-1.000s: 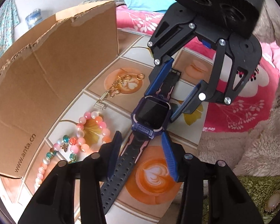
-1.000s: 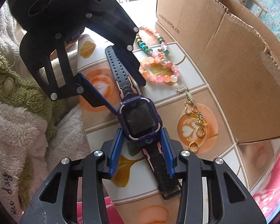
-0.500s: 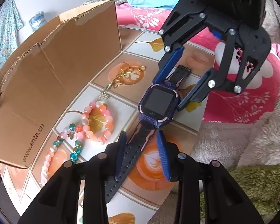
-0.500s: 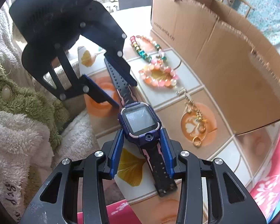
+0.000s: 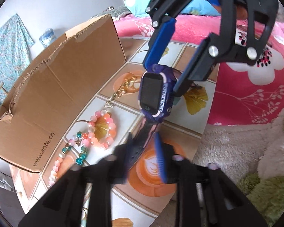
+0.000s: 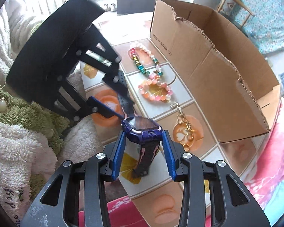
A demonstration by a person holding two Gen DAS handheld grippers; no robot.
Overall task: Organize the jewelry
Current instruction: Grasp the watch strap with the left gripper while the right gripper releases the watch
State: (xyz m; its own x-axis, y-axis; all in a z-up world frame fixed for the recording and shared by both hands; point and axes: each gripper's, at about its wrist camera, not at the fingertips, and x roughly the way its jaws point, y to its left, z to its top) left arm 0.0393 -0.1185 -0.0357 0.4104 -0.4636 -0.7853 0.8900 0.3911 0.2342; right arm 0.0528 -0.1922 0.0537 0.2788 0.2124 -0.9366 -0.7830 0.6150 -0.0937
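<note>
Smartwatch [image 6: 141,128]: purple, squarish plastic case with a dark glossy screen and pink trim; lifted off the tabletop and tilted, near the table's edge beside the fleece blanket; "WATER RESIST" is printed on its side in the left wrist view.
Watch strap [image 5: 140,141]: dark perforated rubber with pink edging, running from the case down between the left gripper's fingers; the other half hangs below the case in the right wrist view.
Right gripper [image 6: 144,142]: black frame with blue ribbed pads, clamped on the two sides of the watch case.
Left gripper [image 5: 144,151]: blurred; its jaws have just been closing, with the strap between the blue pads; whether the pads press on it I cannot tell.
Tabletop [image 6: 181,96]: glossy cloth printed in tiles with latte-art cups and yellow ginkgo leaves.
Bead bracelet [image 6: 156,90]: round pink and orange beads in a loop, lying flat near the middle, beside the box.
Bead necklace [image 6: 142,64]: teal, pink and pearly faceted beads, just beyond the bracelet.
Gold chain [image 6: 185,126]: thin links with small rings and a silver clasp, lying by the box's near corner.
Cardboard box [image 6: 217,66]: brown corrugated, torn rim, open top, along the table's far side.
Fleece blanket [image 6: 19,141]: white and green, fluffy, against the table's edge.
</note>
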